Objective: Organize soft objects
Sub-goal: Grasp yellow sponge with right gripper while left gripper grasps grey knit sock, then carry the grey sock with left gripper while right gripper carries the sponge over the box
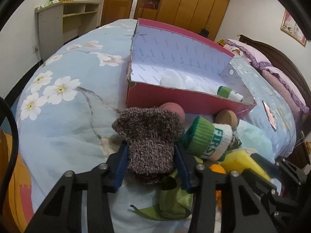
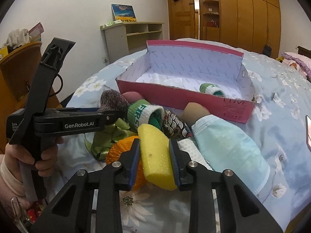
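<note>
A: Your left tool (image 1: 151,156) is clamped on the brown-grey knit sock (image 1: 148,136), both blue pads pressing its sides, cuff end sticking up past the tips.

B: And the right one?

A: Your right tool (image 2: 155,160) is squeezed on the yellow sponge (image 2: 154,151), pads biting into both faces. The sponge sits on top of the orange ball (image 2: 120,149).

B: Where's the pile?

A: On the bed (image 1: 64,128), floral blue cover, just in front of the pink shoebox (image 2: 198,102). Next to your sock lies the green-and-white sock (image 1: 208,139) with lettering, rolled up. Green ribbon (image 1: 171,203) lies under your left tool. There's a pink ball (image 1: 175,109) and a tan ball (image 1: 226,118) touching the box's near wall.

B: Anything else in the heap?

A: A light blue face mask (image 2: 229,145) to the right of your sponge, a dark patterned cloth (image 2: 175,126) behind it, and a white cloth (image 2: 191,147) partly under the mask.

B: The box?

A: Open, with a matching green-and-white sock (image 2: 210,89) already inside at the right end. There's something white (image 1: 173,78) in there too, can't tell what.

B: Your left hand (image 2: 44,155)?

A: Seen from the right wrist, wrapped round the left tool's handle.
</note>
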Motion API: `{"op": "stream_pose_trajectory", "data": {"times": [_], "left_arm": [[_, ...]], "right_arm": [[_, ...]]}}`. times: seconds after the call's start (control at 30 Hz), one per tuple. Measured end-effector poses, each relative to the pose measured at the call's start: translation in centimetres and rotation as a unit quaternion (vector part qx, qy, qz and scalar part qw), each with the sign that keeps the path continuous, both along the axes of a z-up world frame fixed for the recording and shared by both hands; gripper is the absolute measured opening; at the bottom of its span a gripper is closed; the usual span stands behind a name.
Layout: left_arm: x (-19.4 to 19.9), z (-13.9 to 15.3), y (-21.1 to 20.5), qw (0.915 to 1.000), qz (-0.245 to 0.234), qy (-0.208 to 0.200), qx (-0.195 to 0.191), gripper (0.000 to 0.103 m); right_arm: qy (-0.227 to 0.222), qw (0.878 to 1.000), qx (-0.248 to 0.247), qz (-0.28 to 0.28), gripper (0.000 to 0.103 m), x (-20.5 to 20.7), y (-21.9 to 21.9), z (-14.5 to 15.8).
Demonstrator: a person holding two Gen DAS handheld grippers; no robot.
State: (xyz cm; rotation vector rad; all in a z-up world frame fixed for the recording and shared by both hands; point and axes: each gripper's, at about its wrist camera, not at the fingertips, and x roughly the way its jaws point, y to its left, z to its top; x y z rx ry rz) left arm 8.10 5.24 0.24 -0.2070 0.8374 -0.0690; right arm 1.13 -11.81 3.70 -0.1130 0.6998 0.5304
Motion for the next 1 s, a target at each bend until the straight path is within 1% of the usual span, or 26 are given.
{"op": "stream_pose_trajectory", "data": {"times": [0.1,0.2,0.37,0.63,1.0], "left_arm": [[-0.4,0.4,-0.1,0.9999,-0.006,-0.008,0.004,0.036],[-1.0,1.0,-0.1,0.9998,-0.01,-0.015,0.003,0.034],[-2.1,2.3,-0.2,0.9994,-0.015,-0.032,0.0,0.034],[-3.9,4.5,-0.9,0.9976,-0.031,-0.062,0.006,0.034],[-4.5,5.4,-1.3,0.9969,-0.033,-0.07,0.011,0.034]], "right_arm": [[-0.005,1.0,0.008,0.001,0.03,-0.2,-0.2,0.4],[-0.013,1.0,0.015,0.002,0.03,-0.5,-0.3,0.9],[-0.022,0.999,0.03,0.002,0.03,-0.9,-0.6,1.7],[-0.031,0.998,0.049,0.001,0.03,-1.3,-1.3,2.5],[-0.044,0.997,0.056,-0.011,0.029,-1.7,-1.5,3.5]]}}
